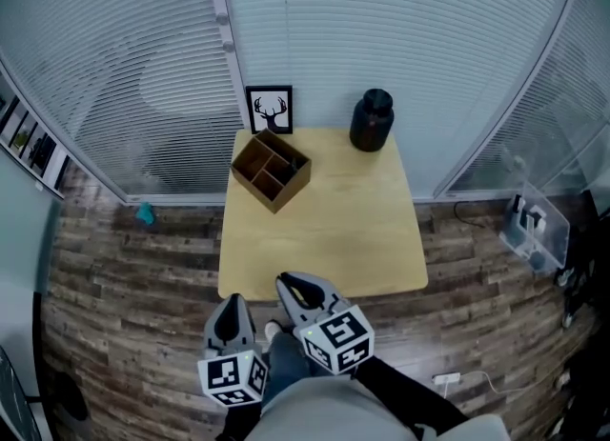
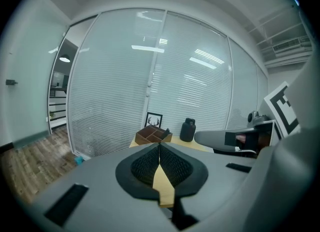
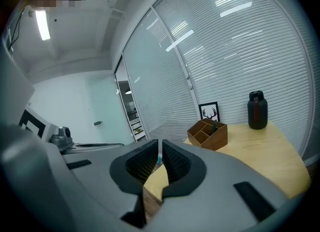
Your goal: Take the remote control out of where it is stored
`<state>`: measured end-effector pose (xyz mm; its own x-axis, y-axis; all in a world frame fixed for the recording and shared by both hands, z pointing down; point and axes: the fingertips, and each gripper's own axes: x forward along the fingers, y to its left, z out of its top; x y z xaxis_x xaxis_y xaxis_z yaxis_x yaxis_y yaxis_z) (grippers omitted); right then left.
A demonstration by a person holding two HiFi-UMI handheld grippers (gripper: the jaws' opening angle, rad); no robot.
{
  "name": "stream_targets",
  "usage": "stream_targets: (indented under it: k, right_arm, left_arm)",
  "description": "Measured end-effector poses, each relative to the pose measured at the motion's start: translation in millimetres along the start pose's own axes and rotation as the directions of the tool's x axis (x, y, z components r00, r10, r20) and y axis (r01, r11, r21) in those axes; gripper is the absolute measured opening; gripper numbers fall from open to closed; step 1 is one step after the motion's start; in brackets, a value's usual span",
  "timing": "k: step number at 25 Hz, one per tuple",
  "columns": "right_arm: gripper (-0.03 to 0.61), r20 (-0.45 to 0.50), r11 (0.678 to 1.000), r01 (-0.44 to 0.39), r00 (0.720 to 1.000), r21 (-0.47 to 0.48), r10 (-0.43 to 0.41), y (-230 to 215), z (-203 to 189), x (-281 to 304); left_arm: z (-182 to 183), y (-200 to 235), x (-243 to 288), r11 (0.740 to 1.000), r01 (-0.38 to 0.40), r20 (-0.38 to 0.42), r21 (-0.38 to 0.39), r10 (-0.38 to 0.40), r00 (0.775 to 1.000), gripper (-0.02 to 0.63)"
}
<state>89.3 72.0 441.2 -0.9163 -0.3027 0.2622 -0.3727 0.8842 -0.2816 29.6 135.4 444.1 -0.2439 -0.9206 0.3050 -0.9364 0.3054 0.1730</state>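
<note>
A wooden organizer box [image 1: 271, 170] with several compartments stands on the far left part of the light wooden table [image 1: 334, 239]. A dark remote control [image 3: 215, 126] sticks up out of one compartment, and it also shows in the left gripper view [image 2: 165, 131]. My left gripper [image 1: 229, 308] hangs off the table's near edge, well short of the box. Its jaws [image 2: 159, 147] are shut with nothing between them. My right gripper [image 1: 294, 287] reaches just over the near edge. It [image 3: 160, 149] is shut and empty.
A black jar [image 1: 371, 120] and a framed antler picture [image 1: 271, 109] stand at the table's far edge against glass walls with blinds. On the wood floor lie a clear plastic box [image 1: 536, 230] at the right and a small teal object [image 1: 145, 212] at the left.
</note>
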Motion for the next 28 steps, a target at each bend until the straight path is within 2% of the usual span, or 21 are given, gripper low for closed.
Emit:
stream_targets:
  k: [7, 20, 24, 28]
  right_arm:
    - [0.008, 0.008, 0.999, 0.043, 0.999, 0.016, -0.043, -16.6, 13.8, 35.5]
    - [0.008, 0.042, 0.985, 0.171, 0.984, 0.036, -0.172, -54.7, 52.8, 123.7]
    - [0.008, 0.059, 0.974, 0.217, 0.974, 0.061, -0.221, -61.7, 59.8, 141.6]
    - [0.008, 0.052, 0.970, 0.234, 0.970, 0.068, -0.238, -64.6, 63.0, 153.7]
  left_arm:
    - [17.8, 28.4, 37.1, 1.000, 0.013, -0.003, 0.019, -0.013, 1.000, 0.008]
    - [58.5, 86.3, 125.7, 0.991, 0.129, -0.011, 0.033, -0.128, 0.992, 0.009]
    - [68.0, 97.8, 142.0, 0.982, 0.171, -0.007, 0.077, -0.171, 0.985, 0.009]
    - [70.7, 102.7, 155.9, 0.976, 0.201, -0.022, 0.079, -0.200, 0.980, 0.009]
